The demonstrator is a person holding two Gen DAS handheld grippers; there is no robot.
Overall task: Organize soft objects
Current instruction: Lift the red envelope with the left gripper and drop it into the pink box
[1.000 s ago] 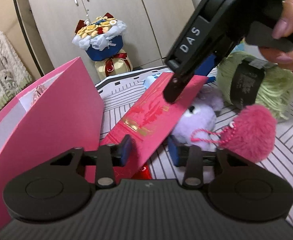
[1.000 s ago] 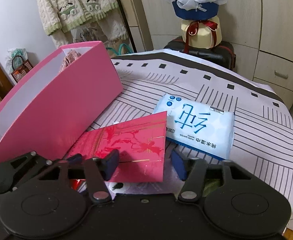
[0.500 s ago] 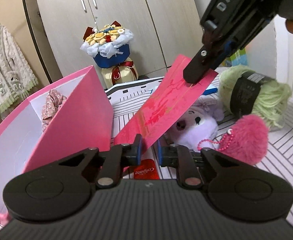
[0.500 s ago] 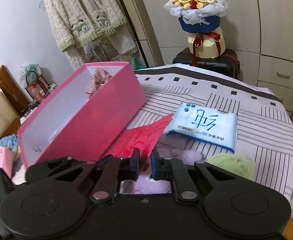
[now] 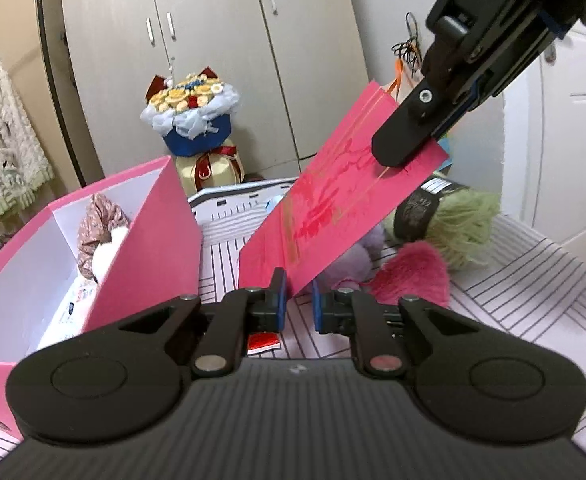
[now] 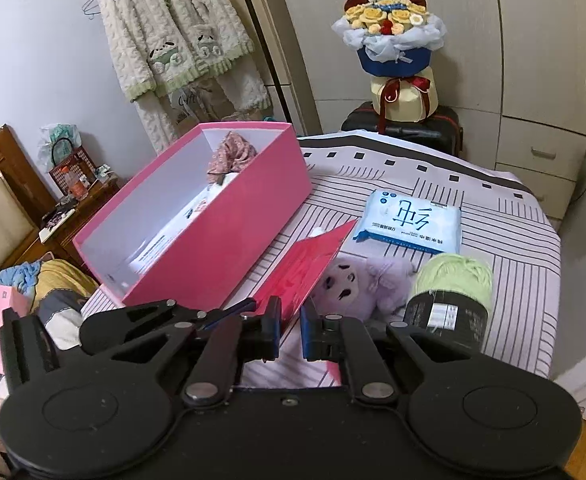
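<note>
We hold the red envelope (image 5: 333, 208) slanting above the bed: left gripper (image 5: 296, 300) pinches its lower end, right gripper (image 6: 290, 322) its upper, jaws pressed.

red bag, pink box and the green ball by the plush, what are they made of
Red bag: looks like glossy card or stiff paper; it stays flat while held, with gold print. Pink box: apparently matte cardboard, with straight rigid walls and a white inside. Green ball: yarn, with visible wound strands and a dark paper band.
</note>
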